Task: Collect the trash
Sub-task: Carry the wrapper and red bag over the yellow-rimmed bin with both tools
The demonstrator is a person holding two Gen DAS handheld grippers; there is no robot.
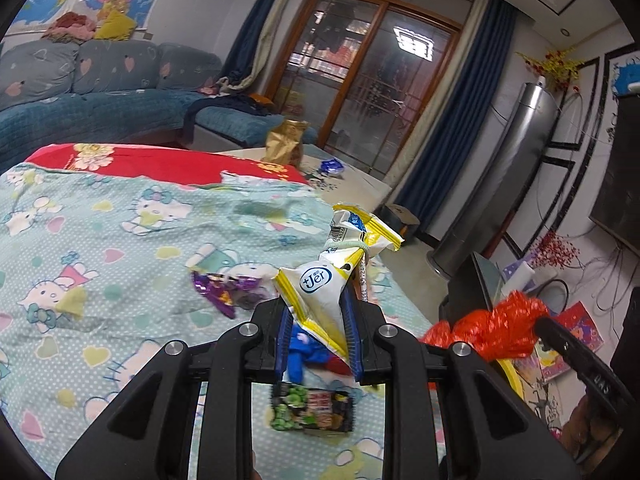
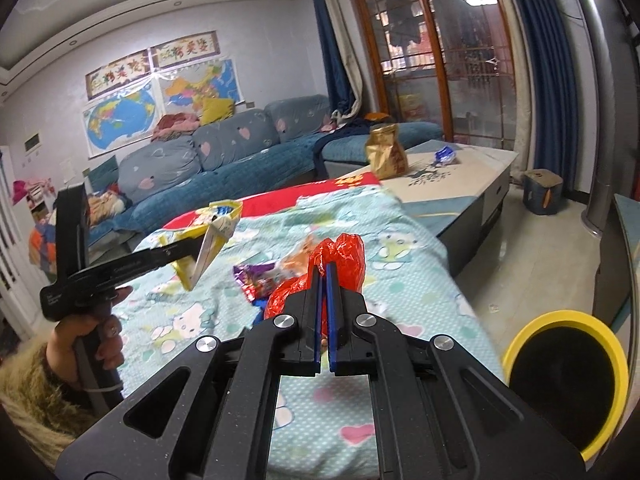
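My left gripper (image 1: pixel 318 308) is shut on a yellow and white snack wrapper (image 1: pixel 320 288), held above the Hello Kitty cloth (image 1: pixel 100 240); the wrapper also shows in the right wrist view (image 2: pixel 208 248). My right gripper (image 2: pixel 324 276) is shut on a red plastic bag (image 2: pixel 340 260), which also shows at the right of the left wrist view (image 1: pixel 492 332). On the cloth lie a purple wrapper (image 1: pixel 224 288), a blue and red piece (image 1: pixel 308 352) and a green and black snack packet (image 1: pixel 312 408).
A yellow-rimmed black bin (image 2: pixel 568 380) stands on the floor to the right of the table. A gold bag (image 2: pixel 386 154) and a blue wrapper (image 2: pixel 445 156) sit on the far coffee table (image 2: pixel 472 176). A blue sofa (image 2: pixel 224 160) lies behind.
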